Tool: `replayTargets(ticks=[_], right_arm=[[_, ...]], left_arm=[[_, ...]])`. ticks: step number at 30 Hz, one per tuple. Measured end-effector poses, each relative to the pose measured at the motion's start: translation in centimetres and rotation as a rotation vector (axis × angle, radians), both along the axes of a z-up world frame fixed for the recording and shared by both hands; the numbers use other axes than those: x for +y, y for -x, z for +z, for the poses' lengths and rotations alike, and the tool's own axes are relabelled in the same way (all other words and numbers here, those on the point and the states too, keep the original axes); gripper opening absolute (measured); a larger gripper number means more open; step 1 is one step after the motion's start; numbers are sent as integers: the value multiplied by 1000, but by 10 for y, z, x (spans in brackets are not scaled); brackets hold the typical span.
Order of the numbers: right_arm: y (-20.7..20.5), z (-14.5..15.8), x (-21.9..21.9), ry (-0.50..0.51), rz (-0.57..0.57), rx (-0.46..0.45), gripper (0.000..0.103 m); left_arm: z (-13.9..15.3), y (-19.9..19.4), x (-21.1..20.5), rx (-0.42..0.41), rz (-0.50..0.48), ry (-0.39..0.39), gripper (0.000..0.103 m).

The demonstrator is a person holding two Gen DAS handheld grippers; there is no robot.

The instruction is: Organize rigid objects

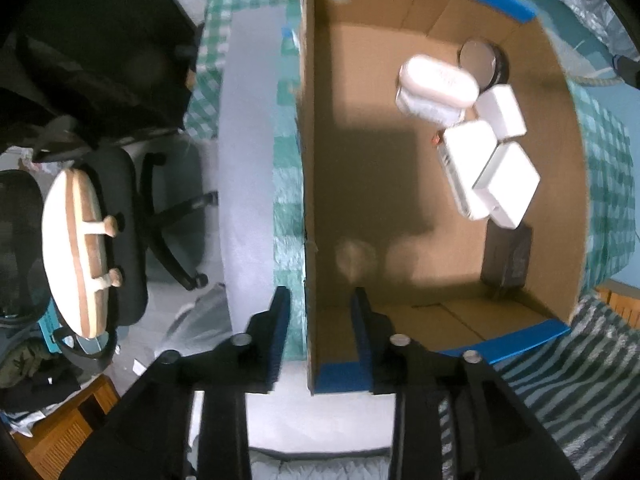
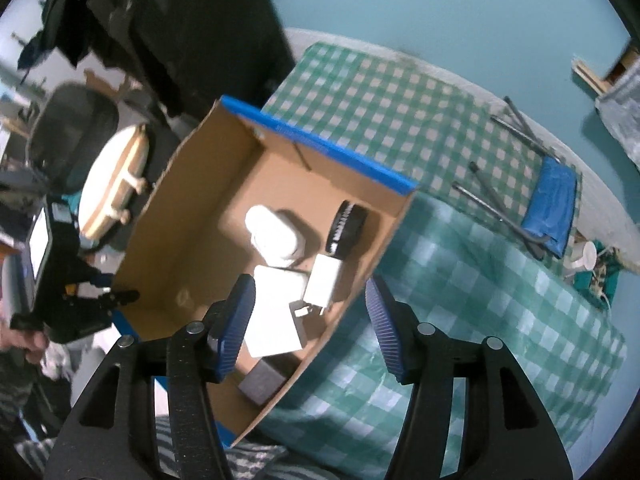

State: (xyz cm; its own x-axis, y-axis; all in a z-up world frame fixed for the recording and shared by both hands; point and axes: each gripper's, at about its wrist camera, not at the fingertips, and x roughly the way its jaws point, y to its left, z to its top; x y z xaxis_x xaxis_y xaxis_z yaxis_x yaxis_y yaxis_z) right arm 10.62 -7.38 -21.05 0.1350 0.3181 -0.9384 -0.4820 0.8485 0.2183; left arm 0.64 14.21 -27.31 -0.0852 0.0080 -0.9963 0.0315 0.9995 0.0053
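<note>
Box [image 2: 192, 216]: brown card inside, blue edging on rim. In it you've got white blocks [image 2: 276, 312], a white oval case [image 1: 438, 82], a black round tin [image 2: 346, 230] and a dark grey block [image 2: 262, 384]. Cloth [image 2: 460, 280] under it: green/white check. Your finger pads [image 2: 234, 320]: blue, ribbed. Folded stool [image 2: 554, 204]: blue seat, grey legs.

From my feed I see a teal wall [image 2: 440, 4] behind a table draped in a green-and-white checked cloth [image 2: 400, 96]. A black office chair [image 1: 120, 216] stands on the pale floor [image 1: 176, 184] beside it, carrying a white, wood-edged board [image 1: 74, 256]. Dark clothing [image 2: 168, 12] hangs nearby.
</note>
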Motion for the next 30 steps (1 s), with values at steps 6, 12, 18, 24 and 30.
replayTargets(ticks=[6,12,18,24,30], right_arm=[[8,35,-30,-45,-107,-75,63],[24,81,-69,-74,-234,-178,67],[46,121,-99,-66,-334,-270,73],[70,159,-119,-32,-406,-376,77],[90,182,-132,-1,-433,-462,80]], left_arm=[[53,-2,-12,-146,17,-6,59],[116,-3,-35,-332,17,-5,83],[159,-6,-65,-431,-28,2,87],[199,-3,-85,-536,-53,1,96],[235,1,-96,-630,-63,-3,102]])
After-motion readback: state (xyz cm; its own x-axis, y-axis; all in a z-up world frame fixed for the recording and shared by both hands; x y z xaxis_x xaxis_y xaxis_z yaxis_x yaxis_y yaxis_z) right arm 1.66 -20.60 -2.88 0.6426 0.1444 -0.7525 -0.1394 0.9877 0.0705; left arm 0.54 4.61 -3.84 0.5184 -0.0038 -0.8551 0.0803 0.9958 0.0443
